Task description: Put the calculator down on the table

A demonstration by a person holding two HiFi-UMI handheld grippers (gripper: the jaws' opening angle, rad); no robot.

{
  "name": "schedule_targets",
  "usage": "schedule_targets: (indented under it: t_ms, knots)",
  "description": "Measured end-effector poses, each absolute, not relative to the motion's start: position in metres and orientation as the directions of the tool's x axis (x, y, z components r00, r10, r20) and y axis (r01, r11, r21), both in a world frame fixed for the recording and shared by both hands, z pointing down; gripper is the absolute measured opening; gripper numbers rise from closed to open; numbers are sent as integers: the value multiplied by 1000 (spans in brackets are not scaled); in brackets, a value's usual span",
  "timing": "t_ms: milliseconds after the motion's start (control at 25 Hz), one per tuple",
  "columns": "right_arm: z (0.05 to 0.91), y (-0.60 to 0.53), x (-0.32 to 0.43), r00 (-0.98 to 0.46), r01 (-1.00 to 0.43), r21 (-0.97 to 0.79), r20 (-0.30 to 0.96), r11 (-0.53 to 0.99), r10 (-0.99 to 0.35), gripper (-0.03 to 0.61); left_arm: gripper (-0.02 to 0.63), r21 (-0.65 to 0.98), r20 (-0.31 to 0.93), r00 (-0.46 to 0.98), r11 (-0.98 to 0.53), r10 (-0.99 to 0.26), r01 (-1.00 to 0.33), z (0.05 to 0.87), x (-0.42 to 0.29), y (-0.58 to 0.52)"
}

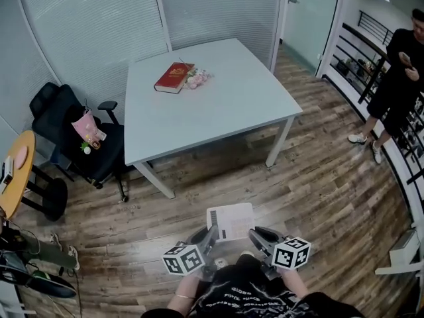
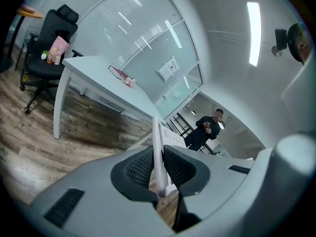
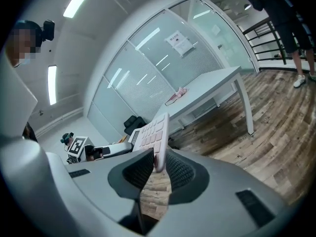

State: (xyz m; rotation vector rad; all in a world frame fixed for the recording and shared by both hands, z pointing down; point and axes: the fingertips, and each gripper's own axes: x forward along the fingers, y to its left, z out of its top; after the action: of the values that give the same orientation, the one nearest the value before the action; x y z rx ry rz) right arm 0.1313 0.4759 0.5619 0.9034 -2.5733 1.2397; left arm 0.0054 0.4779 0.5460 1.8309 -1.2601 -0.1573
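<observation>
While clamped, calculator (image 1: 230,221) bridges left hand-held gripper (image 1: 211,234), right hand-held gripper (image 1: 256,236)

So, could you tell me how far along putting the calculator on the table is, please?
Done: the calculator is picked up, gripped by both the left gripper and right gripper. In hand: it hangs over the wooden floor, short of the table. Left: reach the table, set it down, release.
</observation>
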Motion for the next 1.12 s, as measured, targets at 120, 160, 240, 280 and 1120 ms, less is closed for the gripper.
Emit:
schedule_targets:
  t_ms: [120, 160, 240, 280, 1120]
  knots:
    - [564, 474, 117, -809, -576, -663, 380, 478, -448, 86, 78, 716, 357, 483, -98, -800, -692, 547, -8, 475]
    - [566, 471, 113, -809, -578, -661, 386, 479, -443, 86, 78, 717, 357, 482, -96, -800, -691, 548, -12, 472]
    - [571, 462, 104, -812, -576, -658, 392, 484, -433, 86, 77, 720, 356, 475, -87, -805, -688, 553, -21, 465]
    - [574, 456, 100, -815, -572, -659, 392, 488, -426, 86, 77, 722, 357, 468, -80, -808, -687, 556, -26, 461]
    - [576, 220, 66, -894, -441, -660, 384, 608, -232, 86, 76, 726, 376, 294, 83, -879, -683, 563, -53, 254]
